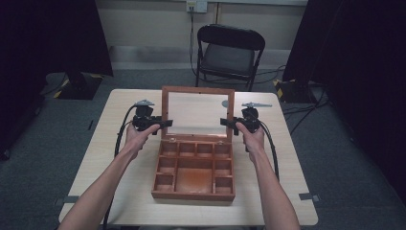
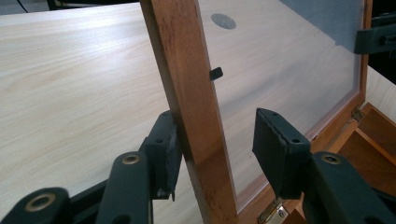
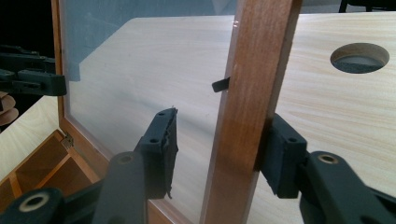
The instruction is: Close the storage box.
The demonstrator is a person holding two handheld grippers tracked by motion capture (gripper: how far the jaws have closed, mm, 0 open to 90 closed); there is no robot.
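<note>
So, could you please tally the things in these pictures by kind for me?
Grippers: 2 (left gripper, right gripper)
Wooden box: 1
Table: 1
Folding chair: 1
Total: 5

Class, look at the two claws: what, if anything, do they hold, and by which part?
Nothing clamped: left claw and right claw each straddle a side rail of the lid, one pad clear.
</note>
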